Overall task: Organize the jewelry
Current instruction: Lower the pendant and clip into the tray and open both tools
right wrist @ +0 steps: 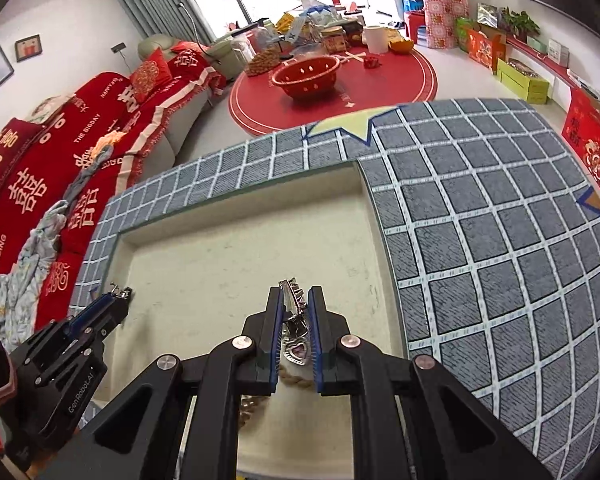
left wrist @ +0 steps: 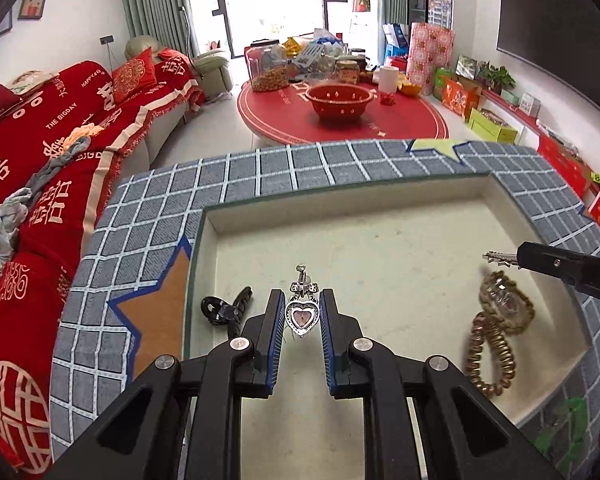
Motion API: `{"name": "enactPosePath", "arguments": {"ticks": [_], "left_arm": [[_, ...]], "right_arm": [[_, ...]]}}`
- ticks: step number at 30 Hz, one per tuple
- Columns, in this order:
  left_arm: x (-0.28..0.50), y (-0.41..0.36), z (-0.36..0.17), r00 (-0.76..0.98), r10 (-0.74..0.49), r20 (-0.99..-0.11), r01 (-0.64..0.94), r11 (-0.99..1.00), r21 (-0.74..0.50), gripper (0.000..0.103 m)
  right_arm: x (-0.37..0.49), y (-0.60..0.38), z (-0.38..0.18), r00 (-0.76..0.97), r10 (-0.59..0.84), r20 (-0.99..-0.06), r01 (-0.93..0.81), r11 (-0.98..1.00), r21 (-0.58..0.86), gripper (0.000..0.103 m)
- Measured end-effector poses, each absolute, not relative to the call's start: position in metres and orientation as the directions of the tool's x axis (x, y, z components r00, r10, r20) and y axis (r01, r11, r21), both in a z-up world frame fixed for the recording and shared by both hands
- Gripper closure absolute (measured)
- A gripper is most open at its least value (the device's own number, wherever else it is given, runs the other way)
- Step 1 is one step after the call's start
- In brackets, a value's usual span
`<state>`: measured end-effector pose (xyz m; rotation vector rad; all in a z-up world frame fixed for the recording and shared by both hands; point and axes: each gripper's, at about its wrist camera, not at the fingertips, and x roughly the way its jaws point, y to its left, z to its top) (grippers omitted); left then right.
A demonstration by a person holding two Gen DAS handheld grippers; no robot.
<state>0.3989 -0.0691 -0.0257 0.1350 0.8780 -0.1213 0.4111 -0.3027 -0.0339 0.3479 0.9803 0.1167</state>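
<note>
- Two grippers hang over a cream tray [left wrist: 380, 240] with a grey checked rim.
- Far left on the tray floor lies a black clip [left wrist: 224, 310], just beside the left gripper's finger.
- Left gripper [left wrist: 301, 314]: its blue pads pinch a heart pendant [left wrist: 301, 319], silver with a pink stone, its clasp poking up past the fingertips.
- Right of it, a gold coil [left wrist: 490, 354] and a braided gold band [left wrist: 506, 304] lie touching on the tray.
- Right gripper [right wrist: 296, 308]: nearly pressed together, pinching a silver hairpin [right wrist: 294, 300] with a heart at its lower end, held above the tray.
</note>
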Motion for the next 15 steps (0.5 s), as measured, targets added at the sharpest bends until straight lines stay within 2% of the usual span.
{"name": "enactPosePath", "arguments": {"ticks": [15], "left_arm": [[0.399,-0.084,-0.047,0.610,0.031,-0.792,0.177,0.969,0.174,0.072]], "right_arm": [[0.409,-0.299,-0.053,0.521,0.220,-0.825,0.057,0.955,0.291,0.089]]}}
